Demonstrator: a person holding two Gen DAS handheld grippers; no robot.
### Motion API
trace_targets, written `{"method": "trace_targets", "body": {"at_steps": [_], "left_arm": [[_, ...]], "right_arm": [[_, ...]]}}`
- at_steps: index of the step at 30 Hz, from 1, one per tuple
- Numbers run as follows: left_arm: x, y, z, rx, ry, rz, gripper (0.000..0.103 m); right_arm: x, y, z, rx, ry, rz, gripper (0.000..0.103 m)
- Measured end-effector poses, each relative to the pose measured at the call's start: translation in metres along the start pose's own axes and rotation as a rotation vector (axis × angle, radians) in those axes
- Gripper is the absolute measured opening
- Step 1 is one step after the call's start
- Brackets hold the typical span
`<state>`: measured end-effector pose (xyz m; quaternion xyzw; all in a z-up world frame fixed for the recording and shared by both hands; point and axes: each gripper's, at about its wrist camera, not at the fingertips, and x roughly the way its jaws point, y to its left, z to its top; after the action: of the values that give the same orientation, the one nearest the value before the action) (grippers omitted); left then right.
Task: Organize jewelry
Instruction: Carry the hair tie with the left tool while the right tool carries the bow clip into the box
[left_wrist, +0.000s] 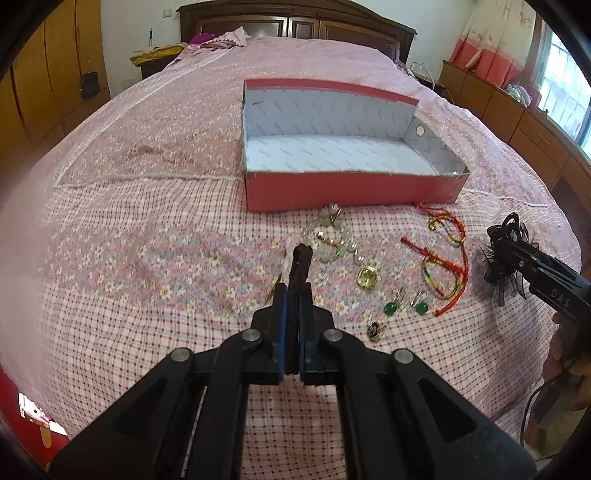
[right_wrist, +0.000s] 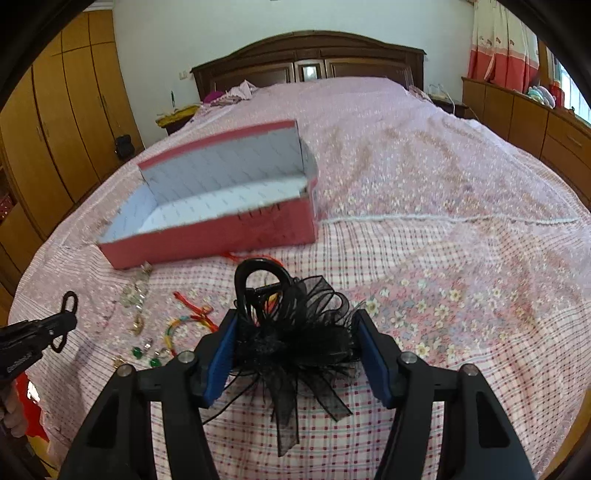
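Note:
An open red cardboard box (left_wrist: 351, 190) (right_wrist: 221, 243) lies on the bed with nothing visible inside. In front of it lie a pale green bead bracelet (left_wrist: 332, 245), a yellow gem pendant (left_wrist: 367, 277), two green earrings (left_wrist: 389, 308), red and multicoloured cord bracelets (left_wrist: 447, 258) (right_wrist: 184, 325) and a small dark brooch (left_wrist: 375, 330). My left gripper (left_wrist: 293, 291) (right_wrist: 68, 321) is shut on a slim dark hair clip (left_wrist: 301, 271) (right_wrist: 70, 304). My right gripper (right_wrist: 295, 321) (left_wrist: 498, 240) has its blue pads pressed on a black mesh ribbon bow (right_wrist: 295, 343) (left_wrist: 496, 266), to the right of the jewelry.
The pink checked and floral bedspread (right_wrist: 443, 240) stretches wide to the right and behind the box. A wooden headboard (right_wrist: 310, 55) stands at the far end, wardrobes (right_wrist: 74, 110) on the left, low cabinets (left_wrist: 517, 122) on the right. A small gold piece (left_wrist: 275, 288) lies beside my left fingers.

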<state>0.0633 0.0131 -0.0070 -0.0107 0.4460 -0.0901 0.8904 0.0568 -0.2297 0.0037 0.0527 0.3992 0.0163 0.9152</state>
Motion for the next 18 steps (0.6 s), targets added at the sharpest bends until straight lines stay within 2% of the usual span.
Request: {"method": "trace_targets", "body": {"at_steps": [9,18], "left_arm": [[-0.001,-0.005,0.026,0.021,-0.030,-0.019,0.000],[0.006,-0.004,0.058,0.040,-0.055,-0.021,0.000]], "right_arm": [[-0.013,0.012,0.023,-0.021,-0.042,0.042,0.064],[-0.005,0.021,0.055,-0.052,-0.061,0.062,0.064]]}}
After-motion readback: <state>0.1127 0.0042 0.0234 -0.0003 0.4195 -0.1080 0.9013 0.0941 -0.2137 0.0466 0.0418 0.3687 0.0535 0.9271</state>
